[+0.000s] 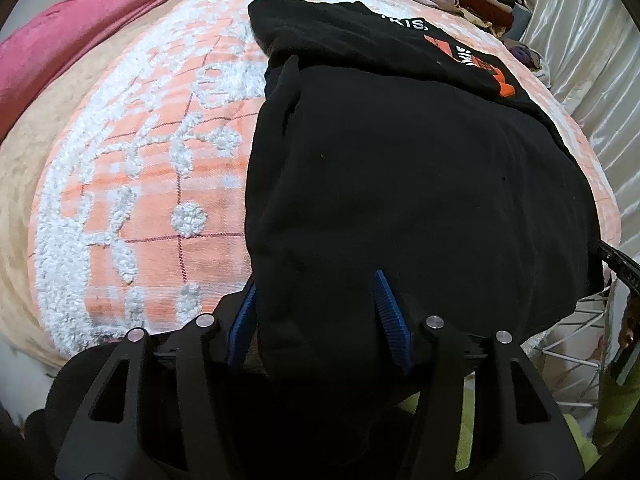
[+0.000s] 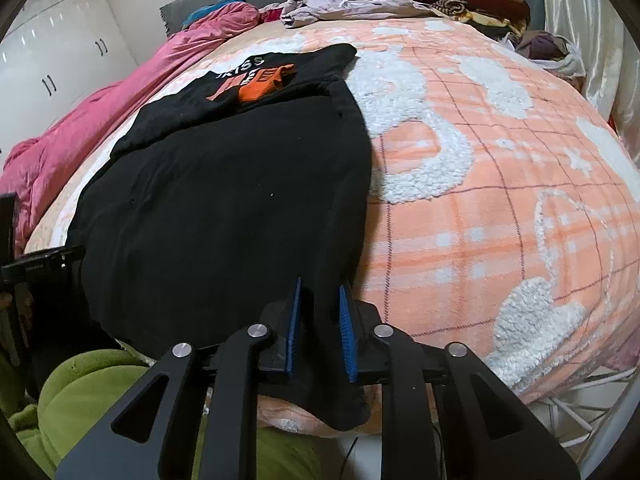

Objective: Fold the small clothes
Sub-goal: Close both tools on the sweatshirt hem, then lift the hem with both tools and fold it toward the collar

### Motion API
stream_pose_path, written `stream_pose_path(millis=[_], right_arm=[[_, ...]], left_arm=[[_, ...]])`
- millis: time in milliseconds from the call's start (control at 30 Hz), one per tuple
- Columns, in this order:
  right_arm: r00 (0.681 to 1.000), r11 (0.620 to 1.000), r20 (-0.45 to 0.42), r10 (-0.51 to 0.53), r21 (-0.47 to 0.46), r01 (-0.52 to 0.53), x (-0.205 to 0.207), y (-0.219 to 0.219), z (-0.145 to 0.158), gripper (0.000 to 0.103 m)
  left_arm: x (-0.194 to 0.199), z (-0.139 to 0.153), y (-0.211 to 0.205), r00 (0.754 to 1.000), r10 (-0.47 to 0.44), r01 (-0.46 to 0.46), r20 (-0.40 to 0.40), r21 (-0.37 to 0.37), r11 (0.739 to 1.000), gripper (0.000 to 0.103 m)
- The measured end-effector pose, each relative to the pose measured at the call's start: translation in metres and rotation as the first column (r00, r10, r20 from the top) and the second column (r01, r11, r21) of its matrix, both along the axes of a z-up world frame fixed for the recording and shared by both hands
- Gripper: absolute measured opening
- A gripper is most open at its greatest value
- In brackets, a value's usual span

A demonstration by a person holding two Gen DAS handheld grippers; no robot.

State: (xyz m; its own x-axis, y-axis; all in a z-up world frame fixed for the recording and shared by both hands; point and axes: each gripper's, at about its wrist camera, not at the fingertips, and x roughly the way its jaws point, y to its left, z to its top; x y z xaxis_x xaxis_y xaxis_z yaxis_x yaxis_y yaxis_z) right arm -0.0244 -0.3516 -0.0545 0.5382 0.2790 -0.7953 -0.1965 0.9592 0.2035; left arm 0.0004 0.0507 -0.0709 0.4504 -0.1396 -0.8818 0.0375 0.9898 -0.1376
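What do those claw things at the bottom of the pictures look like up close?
Each hand-held gripper, left and right, is matte black with angular linkage arms that have triangular cut-outs, round silver pivot pins, and two flat fingers faced in ribbed blue pads. No sleeves or markings show.
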Motion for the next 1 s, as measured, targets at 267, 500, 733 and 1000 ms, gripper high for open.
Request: stream_pose_path(millis=[267,500,733,1000], right_arm=[[1.0,1.0,-0.004,-0.006,-0.003,0.006,0.007,0.005,-0.003,0.022],[0.999,0.997,-0.001,-0.035,0.061,0.035,0.004,-0.009,0.004,0.008],[0.997,0.991,0.066,-0.041,0.131,0.032,0.003,-0.017,0.03,0.008],[0.989,0.983,0.135,-0.056,0.18,0.032,0.014,-0.021,0.055,0.008]], left_arm=[[0.002,-0.001,-0.006,1.0,-0.013,0.013,0.0,0.042,0.999,0.048],[-0.001,0.004,-0.008,0.999,-0.013,0.01,0.044,0.059,0.998,0.016],[-0.009,0.019,0.002,0.993,0.0,0.008,0.118,-0.066,0.998,0.007],[-0.004,0.041,0.002,0.983,0.009,0.019,0.185,-0.146,0.989,0.007]])
